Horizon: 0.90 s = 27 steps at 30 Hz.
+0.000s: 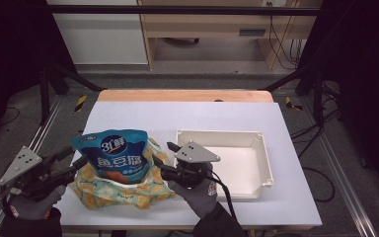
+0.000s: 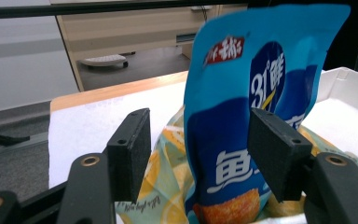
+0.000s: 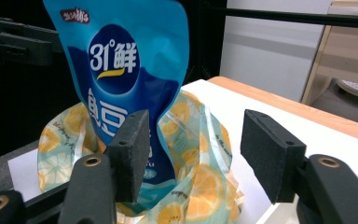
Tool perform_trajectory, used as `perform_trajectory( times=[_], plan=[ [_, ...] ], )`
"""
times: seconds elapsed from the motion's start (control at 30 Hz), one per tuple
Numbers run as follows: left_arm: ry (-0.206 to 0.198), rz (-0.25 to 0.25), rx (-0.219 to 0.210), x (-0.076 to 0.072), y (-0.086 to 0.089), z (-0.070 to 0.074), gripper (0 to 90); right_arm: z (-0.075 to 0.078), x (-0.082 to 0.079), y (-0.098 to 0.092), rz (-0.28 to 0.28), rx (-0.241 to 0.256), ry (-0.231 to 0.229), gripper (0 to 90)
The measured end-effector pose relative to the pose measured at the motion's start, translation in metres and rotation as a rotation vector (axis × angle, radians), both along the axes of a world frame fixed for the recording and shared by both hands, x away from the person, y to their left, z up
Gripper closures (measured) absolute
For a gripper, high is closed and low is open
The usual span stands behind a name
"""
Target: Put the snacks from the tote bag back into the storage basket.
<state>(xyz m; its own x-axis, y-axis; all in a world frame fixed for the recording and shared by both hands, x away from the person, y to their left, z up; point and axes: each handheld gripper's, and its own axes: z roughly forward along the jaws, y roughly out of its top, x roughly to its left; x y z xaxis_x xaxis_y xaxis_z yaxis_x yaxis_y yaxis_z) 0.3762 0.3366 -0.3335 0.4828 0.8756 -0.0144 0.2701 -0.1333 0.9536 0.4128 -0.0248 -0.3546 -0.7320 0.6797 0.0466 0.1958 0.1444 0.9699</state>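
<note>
Plenty of open room on the far half of the white table top [image 1: 187,116], so coming in from the back is easy. The near left is crowded: the blue snack pouch [image 1: 117,153] stands tall in the lemon-print bag [image 1: 121,190], with the white tray [image 1: 264,163] just beside on the right, leaving only a narrow gap between them.

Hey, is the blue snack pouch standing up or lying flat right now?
Standing up. The blue pouch rises upright out of the lemon-print bag, its lower end tucked inside; both gripper views show it vertical, top edge uppermost.
</note>
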Motion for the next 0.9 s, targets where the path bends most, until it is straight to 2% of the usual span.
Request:
perform_trajectory(
  times=[0.2, 0.53, 0.8, 0.9],
  plan=[
    [-0.011, -0.006, -0.009, 0.007, -0.003, 0.009, 38.0, 0.009, 0.004, 0.002, -0.004, -0.014, -0.019, 40.6],
    [-0.019, 0.005, -0.024, 0.015, -0.006, 0.013, 37.7, 0.022, 0.012, 0.009, -0.004, -0.012, -0.034, 40.6],
    [-0.024, 0.011, -0.039, 0.021, -0.01, 0.016, 37.8, 0.03, 0.016, 0.023, 0.024, -0.013, -0.041, 42.1],
    [-0.025, 0.013, -0.026, 0.021, -0.01, 0.015, 38.4, 0.03, 0.018, 0.029, 0.036, -0.018, -0.035, 44.9]
  ],
)
